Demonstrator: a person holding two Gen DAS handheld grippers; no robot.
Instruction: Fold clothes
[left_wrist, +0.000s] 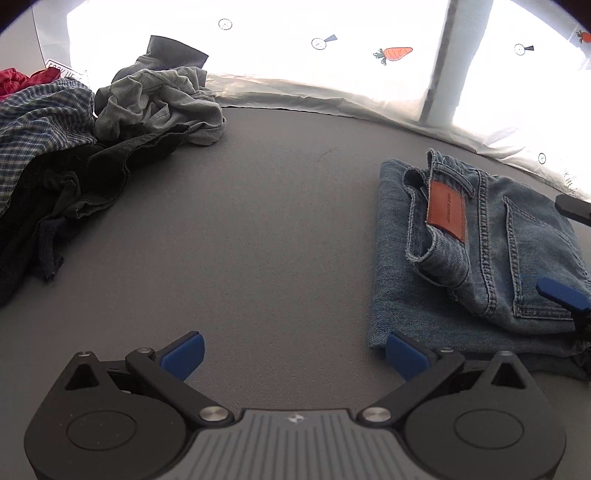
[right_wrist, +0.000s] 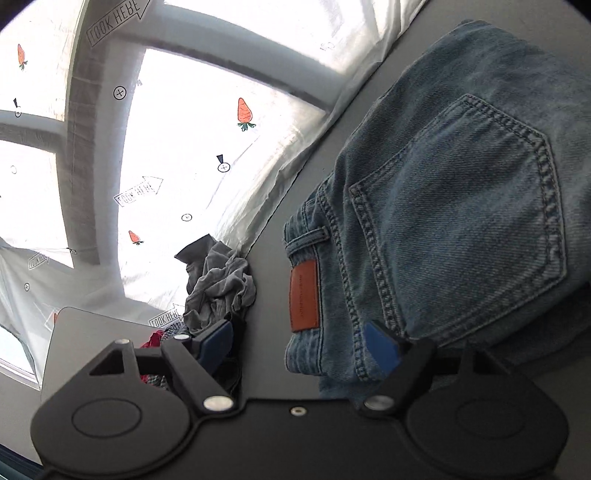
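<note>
I'm holding my left tool (left_wrist: 293, 356) released, fingers spread wide, hovering over bare grey bench (left_wrist: 258, 229), its right pad just beside the near-left corner of the folded jeans (left_wrist: 476, 254). Jeans are lying flat by the bench's right side, leather patch (right_wrist: 304, 298) facing up. I'm keeping my right tool (right_wrist: 299, 345) released too, one pad over the denim. Unfolded clothes pile (left_wrist: 74, 147) is sitting at the far-left corner.
</note>
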